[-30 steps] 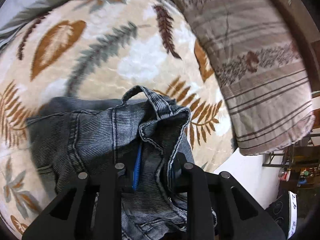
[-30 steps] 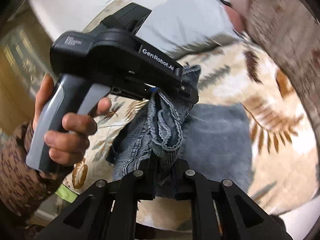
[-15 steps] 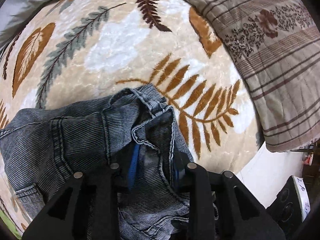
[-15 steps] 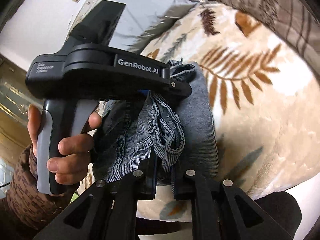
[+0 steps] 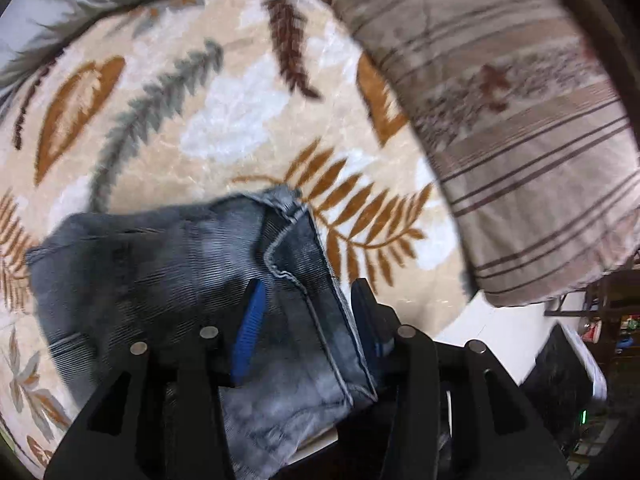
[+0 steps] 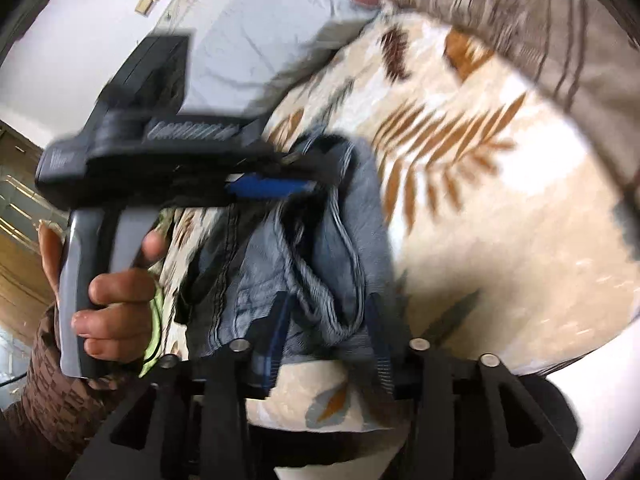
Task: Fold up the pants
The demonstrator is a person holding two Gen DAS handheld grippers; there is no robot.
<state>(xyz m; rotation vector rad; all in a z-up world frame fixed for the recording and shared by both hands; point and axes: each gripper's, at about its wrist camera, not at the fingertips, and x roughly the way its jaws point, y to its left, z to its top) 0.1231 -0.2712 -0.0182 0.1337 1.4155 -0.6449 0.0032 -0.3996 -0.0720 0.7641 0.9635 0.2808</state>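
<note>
Grey-blue denim pants lie folded on a leaf-patterned blanket. My left gripper points steeply down over their right edge. Its jaws are opening, and the seamed edge lies loose between the blue pads. In the right wrist view a bunched fold of the pants sits between the fingers of my right gripper. Those jaws are opening too, and the pads do not press the cloth. A hand holds the blurred left gripper over the far end of the pants.
A striped brown pillow lies on the right side of the bed, and a pale grey pillow at the back. The white bed edge drops off to the lower right, with dark furniture beyond it.
Both grippers have spread their jaws and let go of the denim. The raised waistband has dropped and now lies flatter on the blanket. The right gripper has sunk toward the bed.
</note>
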